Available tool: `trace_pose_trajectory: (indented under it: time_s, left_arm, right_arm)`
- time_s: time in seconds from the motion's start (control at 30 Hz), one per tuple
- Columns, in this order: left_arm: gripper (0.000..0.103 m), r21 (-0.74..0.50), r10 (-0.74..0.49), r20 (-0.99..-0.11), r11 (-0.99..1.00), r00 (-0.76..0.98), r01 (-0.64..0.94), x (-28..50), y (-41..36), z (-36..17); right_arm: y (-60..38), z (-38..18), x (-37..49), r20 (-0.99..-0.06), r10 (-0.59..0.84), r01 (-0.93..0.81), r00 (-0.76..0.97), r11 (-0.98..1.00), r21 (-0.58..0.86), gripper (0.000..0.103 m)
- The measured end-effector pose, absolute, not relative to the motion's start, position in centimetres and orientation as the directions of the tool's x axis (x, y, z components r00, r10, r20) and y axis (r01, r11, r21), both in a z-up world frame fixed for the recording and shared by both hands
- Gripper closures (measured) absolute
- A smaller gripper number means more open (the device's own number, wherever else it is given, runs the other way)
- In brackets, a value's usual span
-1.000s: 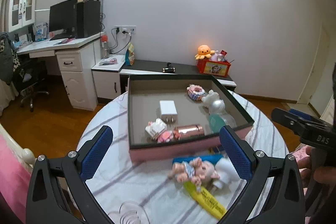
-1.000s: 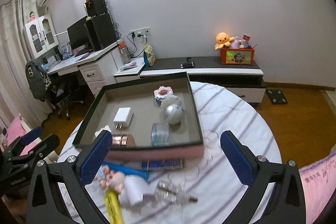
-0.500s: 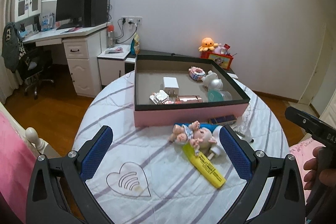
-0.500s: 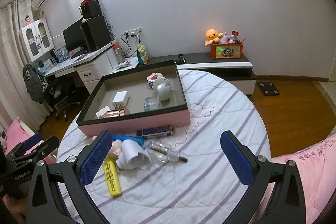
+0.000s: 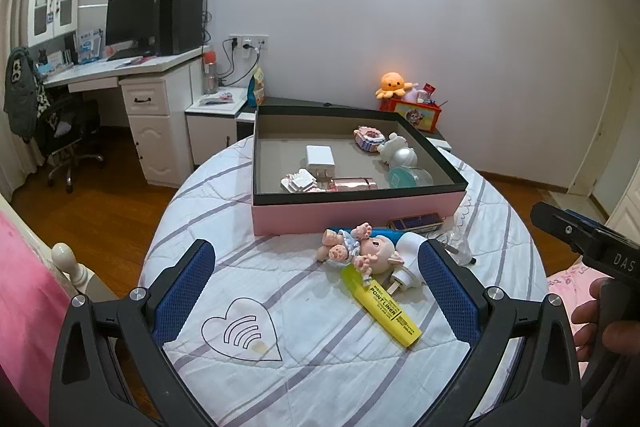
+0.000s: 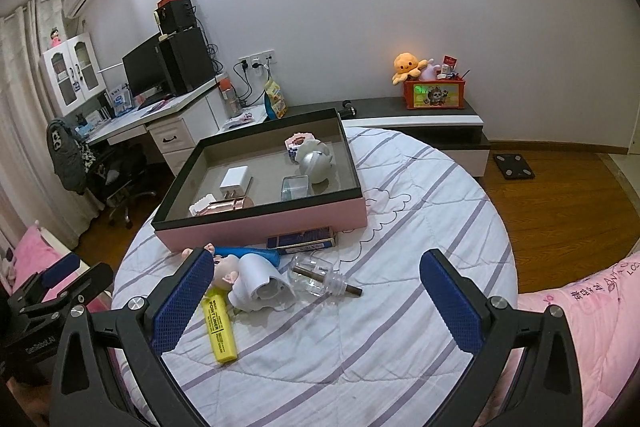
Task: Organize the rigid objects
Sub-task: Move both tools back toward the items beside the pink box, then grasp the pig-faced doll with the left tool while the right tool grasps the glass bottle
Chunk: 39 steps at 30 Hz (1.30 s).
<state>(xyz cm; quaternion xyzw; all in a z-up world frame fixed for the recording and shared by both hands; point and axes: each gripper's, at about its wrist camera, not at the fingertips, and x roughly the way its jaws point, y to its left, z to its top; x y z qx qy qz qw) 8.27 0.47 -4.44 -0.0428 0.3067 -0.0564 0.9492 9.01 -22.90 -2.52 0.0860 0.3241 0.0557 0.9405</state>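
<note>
A pink box (image 5: pixel 356 213) (image 6: pixel 280 219) with a dark rim sits on the round striped table (image 5: pixel 248 307); inside lie a white charger (image 5: pixel 320 157), a rose-gold tube (image 5: pixel 354 183) and other small items. In front of the box are a small doll (image 5: pixel 360 253), a yellow highlighter (image 5: pixel 384 305) (image 6: pixel 218 323), a white plug-shaped object (image 6: pixel 260 281), a clear bottle (image 6: pixel 320 279) and a dark blue case (image 6: pixel 302 241). My left gripper (image 5: pixel 316 291) is open, held back over the near table. My right gripper (image 6: pixel 316 297) is open too, with nothing between its fingers.
A white desk (image 5: pixel 132 75) with a monitor and an office chair (image 5: pixel 68 139) stand at the left. A low cabinet (image 6: pixel 420 123) with an orange plush and red box lies behind the table. Pink bedding (image 6: pixel 580 327) borders the right; a bedpost (image 5: pixel 68 263) is near left.
Both grippers have pulled back and up from the box, so more of the table and the loose items in front of it show. Both stay open.
</note>
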Motion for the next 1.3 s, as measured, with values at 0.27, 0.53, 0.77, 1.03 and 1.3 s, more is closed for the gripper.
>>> trace_pose_trajectory:
  time_s: [0.27, 0.53, 0.77, 1.03, 1.3]
  left_arm:
    - [0.0, -0.111, -0.133, -0.588, 0.99, 0.798, 0.083, 8.2, 0.4, -4.8]
    - [0.0, -0.106, -0.134, -0.621, 0.991, 0.772, 0.087, 9.0, -0.3, -6.2]
    - [0.0, -0.104, -0.137, -0.646, 0.99, 0.751, 0.091, 10.1, -0.8, -7.3]
    - [0.0, -0.09, -0.146, -0.672, 0.989, 0.726, 0.116, 12.0, -2.3, -8.8]
    - [0.0, -0.066, -0.145, -0.727, 0.988, 0.672, 0.143, 15.0, -4.0, -11.7]
  right_arm:
    - [-22.8, -3.0, 9.1, -0.615, 0.158, -0.046, 0.773, 0.98, 0.194, 0.0]
    - [-23.2, -4.2, 9.7, -0.648, 0.149, -0.032, 0.747, 0.982, 0.188, 0.0]
    - [-23.6, -5.7, 10.5, -0.68, 0.147, -0.023, 0.718, 0.982, 0.188, 0.0]
    - [-23.7, -7.3, 11.8, -0.713, 0.143, -0.022, 0.687, 0.984, 0.176, 0.0]
    - [-23.6, -9.5, 13.4, -0.753, 0.135, -0.024, 0.644, 0.987, 0.157, 0.0]
